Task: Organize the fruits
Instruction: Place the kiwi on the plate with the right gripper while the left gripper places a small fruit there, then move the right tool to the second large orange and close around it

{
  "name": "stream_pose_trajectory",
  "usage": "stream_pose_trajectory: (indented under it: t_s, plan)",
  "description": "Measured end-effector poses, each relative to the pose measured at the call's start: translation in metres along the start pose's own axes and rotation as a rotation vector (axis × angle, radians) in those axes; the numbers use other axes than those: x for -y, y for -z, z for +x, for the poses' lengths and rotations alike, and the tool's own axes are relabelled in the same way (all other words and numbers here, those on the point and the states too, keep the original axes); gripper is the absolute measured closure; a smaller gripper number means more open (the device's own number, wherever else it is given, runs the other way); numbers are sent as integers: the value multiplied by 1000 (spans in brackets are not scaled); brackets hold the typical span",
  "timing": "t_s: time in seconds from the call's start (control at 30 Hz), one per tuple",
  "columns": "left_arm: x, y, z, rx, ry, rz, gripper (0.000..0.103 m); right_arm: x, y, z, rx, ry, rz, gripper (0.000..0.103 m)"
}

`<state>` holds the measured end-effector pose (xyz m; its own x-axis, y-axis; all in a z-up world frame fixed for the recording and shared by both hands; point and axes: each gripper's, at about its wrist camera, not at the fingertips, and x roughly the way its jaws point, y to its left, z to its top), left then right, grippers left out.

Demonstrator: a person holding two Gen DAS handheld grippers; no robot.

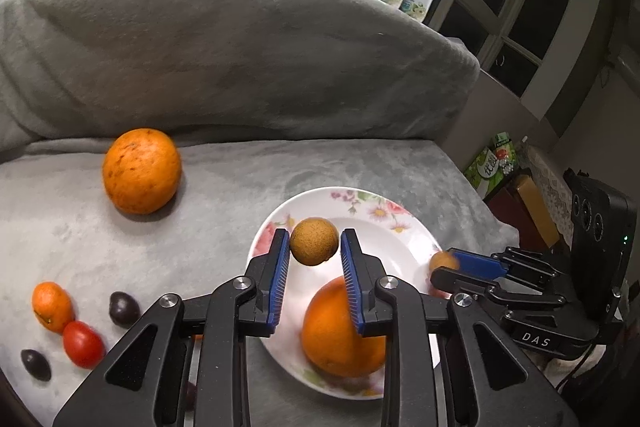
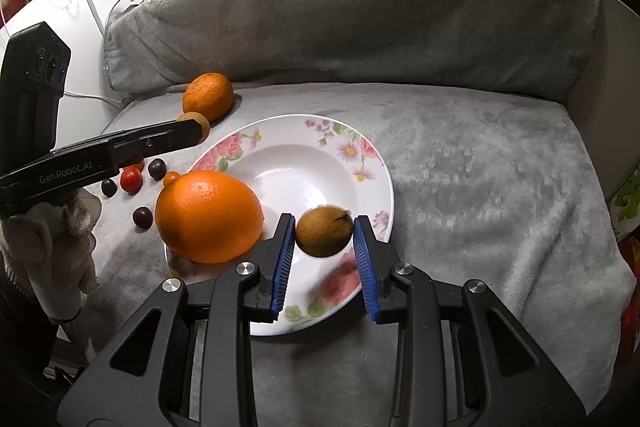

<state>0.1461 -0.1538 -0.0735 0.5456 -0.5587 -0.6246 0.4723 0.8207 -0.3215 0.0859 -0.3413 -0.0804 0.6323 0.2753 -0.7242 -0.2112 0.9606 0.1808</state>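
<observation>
At the far left of the grey blanket (image 1: 200,187) lie the loose small fruits: a little orange citrus (image 1: 52,306), a red cherry tomato (image 1: 83,343) touching it, and two dark grape-like fruits (image 1: 124,308) beside them, with a big orange (image 1: 142,171) further back near the grey cushion (image 1: 240,39). Moving right, the left gripper (image 1: 315,263) hangs above the near-left part of the flowered plate (image 1: 360,199), its blue pads spread just wider than the small brown round fruit (image 1: 314,241) between them; the left pad seems to touch the fruit while a sliver of gap shows at the right pad, so it looks freshly let go and about to drop. Directly beneath and slightly right, a large orange (image 1: 340,331) sits on the plate's near rim. Further right, the right gripper (image 2: 325,251) is over the plate's right side with a second brown fruit (image 2: 325,237) between its pads, narrow gaps showing on both sides, so this one also appears released. Each brown fruit sits straight ahead at its gripper's tips, over the plate, so the next move is probably to pull both grippers back; the loose fruits lie nearer the left hand.
</observation>
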Motion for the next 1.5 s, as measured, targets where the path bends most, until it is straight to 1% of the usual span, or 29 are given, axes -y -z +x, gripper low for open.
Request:
stream_pose_trajectory:
  t_s: [0.03,0.07,0.1,0.13,0.17,0.2,0.23,0.3,0.33,0.37,0.4,0.57,0.7,1.0,1.2,1.37,1.5]
  plan:
    - [1,0,0,3,3,3,67,0,0,-1,4,-1,3,55]
    - [2,-1,0,5,5,6,65,1,0,-2,10,-3,6,49]
    - [3,-1,0,6,5,8,65,1,0,-3,17,-5,9,44]
    - [4,-2,0,8,6,11,65,1,0,-5,23,-7,10,42]
    - [5,-2,0,8,6,14,60,0,-1,-5,26,-9,9,41]
    - [5,-2,0,10,6,14,51,-1,-1,-6,27,-9,5,37]
    - [5,-3,-1,14,5,11,47,-1,-1,-7,29,-7,2,30]
    - [6,-3,-3,21,5,10,37,-3,-1,-9,41,-2,-4,22]
    - [6,-3,-3,21,5,12,33,-3,-2,-9,46,-1,-3,18]
    - [6,-3,-4,23,-1,14,28,-3,-1,-10,50,1,-1,16]
    - [7,-3,-5,29,-7,14,27,-4,-2,-11,53,2,1,14]
    - [8,-4,-5,28,-29,28,27,-3,-6,-10,51,6,12,12]
    - [5,-4,-7,32,-38,26,27,-6,-11,-10,55,48,2,12]
    - [-16,-8,-17,59,-83,6,27,-18,-31,-9,72,86,-44,12]
    - [-41,-12,-24,71,-116,-14,27,-28,-53,-4,82,57,-57,12]
    - [-69,-14,-29,69,-135,-45,27,-33,-75,5,77,-18,-24,12]
    - [-88,-16,-29,57,-149,-69,27,-36,-95,22,54,-72,14,12]
